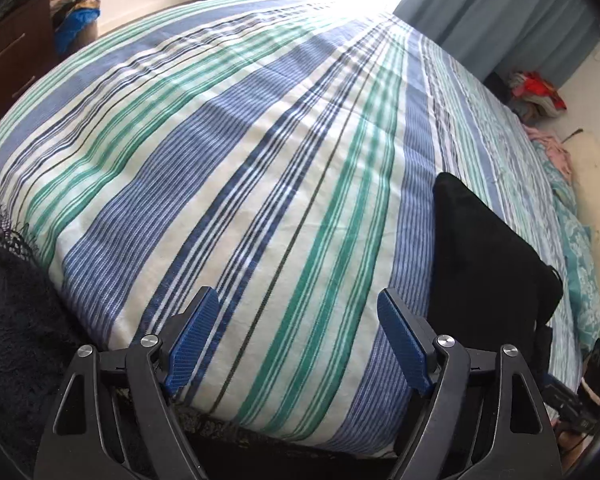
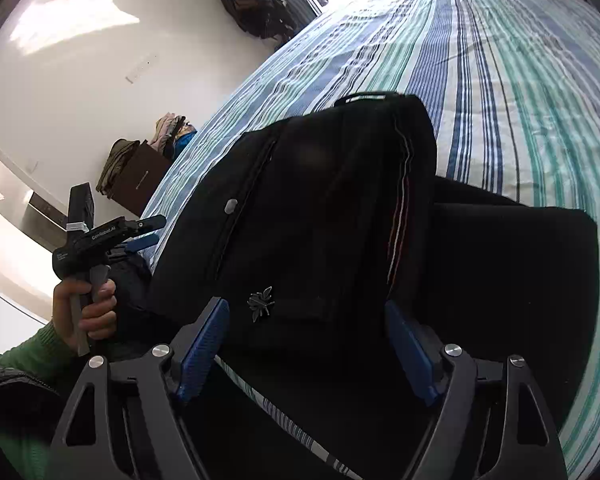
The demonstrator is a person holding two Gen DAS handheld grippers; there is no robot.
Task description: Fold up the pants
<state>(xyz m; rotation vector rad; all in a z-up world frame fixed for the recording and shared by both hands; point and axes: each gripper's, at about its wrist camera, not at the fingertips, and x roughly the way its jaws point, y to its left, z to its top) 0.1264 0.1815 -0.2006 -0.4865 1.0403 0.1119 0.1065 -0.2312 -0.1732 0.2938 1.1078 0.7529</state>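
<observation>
1. Lying on the striped bedspread point(image 1: 260, 152) near the bed's near edge: black pants point(image 2: 320, 208), already doubled into a compact stack, a second dark folded layer point(image 2: 512, 264) beneath and to the right.
2. Hovered directly over that stack: right claw point(image 2: 306, 340), jaws spread and released, blue pads to either side of the small embroidered emblem point(image 2: 261, 303), nothing pinched between them.
3. Pointed at bare bedspread: left claw point(image 1: 298, 340), likewise released and empty, with the pants point(image 1: 488, 248) off to its right, close beside its right finger.
4. Seen in the right wrist view: left hand point(image 2: 88, 304), green sleeve, gripping its tool beside the stack's left border.
5. Ran away from the right claw toward the far bed: long axis of the stack, judged by the red-and-white side stripe point(image 2: 398, 216).
6. Judged nearer: the right claw; the left needing a sideways reach.
7. Left open: wide bedspread beyond and left of the stack; tight margin only at the bed's near edge.
</observation>
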